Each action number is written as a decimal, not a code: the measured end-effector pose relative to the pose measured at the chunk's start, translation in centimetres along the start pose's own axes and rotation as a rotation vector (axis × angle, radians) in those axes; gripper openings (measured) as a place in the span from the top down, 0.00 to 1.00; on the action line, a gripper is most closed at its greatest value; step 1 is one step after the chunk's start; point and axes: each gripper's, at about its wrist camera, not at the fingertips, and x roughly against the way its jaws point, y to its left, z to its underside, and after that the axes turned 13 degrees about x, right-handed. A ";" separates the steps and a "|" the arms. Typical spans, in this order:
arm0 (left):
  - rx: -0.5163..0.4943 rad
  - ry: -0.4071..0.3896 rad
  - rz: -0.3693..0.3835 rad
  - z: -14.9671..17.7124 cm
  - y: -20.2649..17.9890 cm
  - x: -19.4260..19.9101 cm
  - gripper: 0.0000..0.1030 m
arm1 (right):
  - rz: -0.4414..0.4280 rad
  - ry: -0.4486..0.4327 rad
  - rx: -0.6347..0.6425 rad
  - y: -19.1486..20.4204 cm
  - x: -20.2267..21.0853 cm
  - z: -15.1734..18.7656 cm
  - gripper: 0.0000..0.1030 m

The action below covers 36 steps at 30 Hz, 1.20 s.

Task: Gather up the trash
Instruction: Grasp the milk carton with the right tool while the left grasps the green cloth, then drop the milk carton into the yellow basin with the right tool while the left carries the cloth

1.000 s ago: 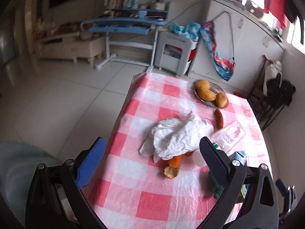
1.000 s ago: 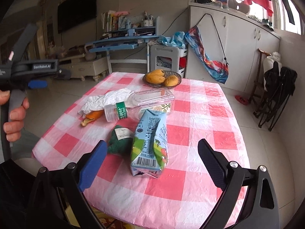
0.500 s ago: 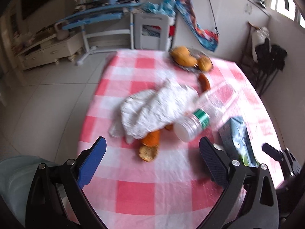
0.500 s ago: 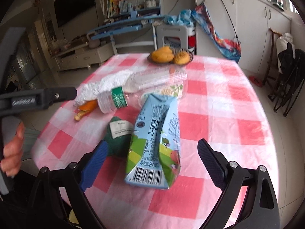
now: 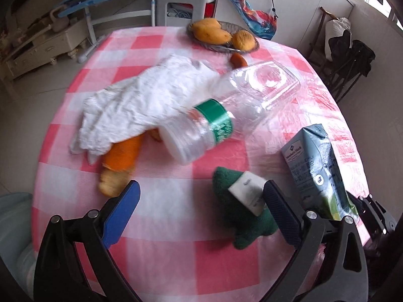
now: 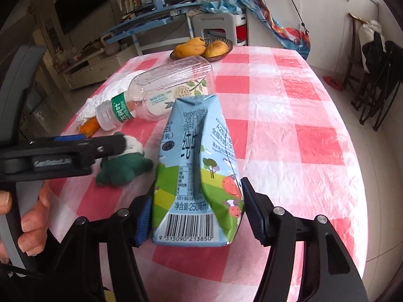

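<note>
On the left of the round worktop (image 5: 83, 181) under its pink-and-white checked plastic cover, a crumpled white cloth (image 5: 141, 100) is lying over an orange strip of fruit peel (image 5: 121, 158), so only the peel's near end is showing. The left tongs (image 5: 201, 201) are hanging spread wide and empty above the cover, pointing steeply down, with a small dark green plush toy bearing a white label (image 5: 241, 201) just inside their right pad; judging by that aim, they are lining up for the toy or the peel. Further in, a clear plastic bottle with a green label band (image 5: 201, 130) is lying on its side, its neck end resting against the cloth and a clear plastic clamshell box (image 5: 267, 83) touching its far end. To the right, the flattened light blue milk carton with a barcode (image 6: 199, 188) is lying with its base toward the right tongs (image 6: 196, 209), which are closing around it; the pads are sitting at both edges, apparently touching but not yet clearly squeezing. Gripping across the flattened base should keep the carton from slipping. At the far edge, a glass dish of yellow mangoes (image 6: 201, 47) is sitting well apart, probably not trash.
</note>
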 end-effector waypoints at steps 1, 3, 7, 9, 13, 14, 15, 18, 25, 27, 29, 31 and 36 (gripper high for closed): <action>0.001 0.008 0.008 0.1 -0.1 -0.2 0.10 | -0.002 0.000 0.004 0.0 0.1 0.1 0.42; -0.010 0.003 0.014 0.3 -0.5 -0.5 0.20 | -0.013 -0.006 0.000 -0.1 0.2 0.1 0.42; -0.063 0.015 0.102 0.7 -1.3 0.4 0.62 | -0.086 -0.037 -0.084 -1.5 0.6 0.4 0.42; -0.082 -0.023 0.079 0.9 -1.2 1.2 0.64 | -0.140 -0.076 -0.144 -2.2 1.2 0.5 0.42; -0.083 -0.101 0.082 0.7 -0.1 3.6 0.65 | -0.238 -0.161 -0.230 -2.7 2.5 0.4 0.42; -0.076 -0.121 0.081 0.5 0.4 4.3 0.65 | -0.257 -0.178 -0.242 -2.7 2.7 0.3 0.42; -0.067 -0.136 0.082 0.4 0.8 4.9 0.65 | -0.283 -0.197 -0.256 -2.7 2.9 0.2 0.42; -0.023 -0.193 0.090 -0.5 2.0 6.6 0.65 | -0.342 -0.247 -0.271 -2.4 3.5 -0.3 0.42; 0.009 -0.340 0.043 -1.4 2.8 9.9 0.65 | -0.453 -0.275 -0.298 -2.1 3.5 -1.2 0.42; 0.024 -0.372 0.035 -1.6 3.1 10.6 0.65 | -0.471 -0.273 -0.296 -2.0 3.4 -1.3 0.42; 0.045 -0.395 0.034 -1.8 3.5 11.2 0.65 | -0.492 -0.272 -0.289 -1.7 3.4 -1.4 0.42; 0.060 -0.413 0.029 -1.9 3.9 11.7 0.65 | -0.510 -0.267 -0.277 -1.5 3.3 -1.4 0.42; 0.079 -0.436 0.024 -2.1 4.3 12.2 0.65 | -0.547 -0.245 -0.228 -0.3 3.0 -1.6 0.42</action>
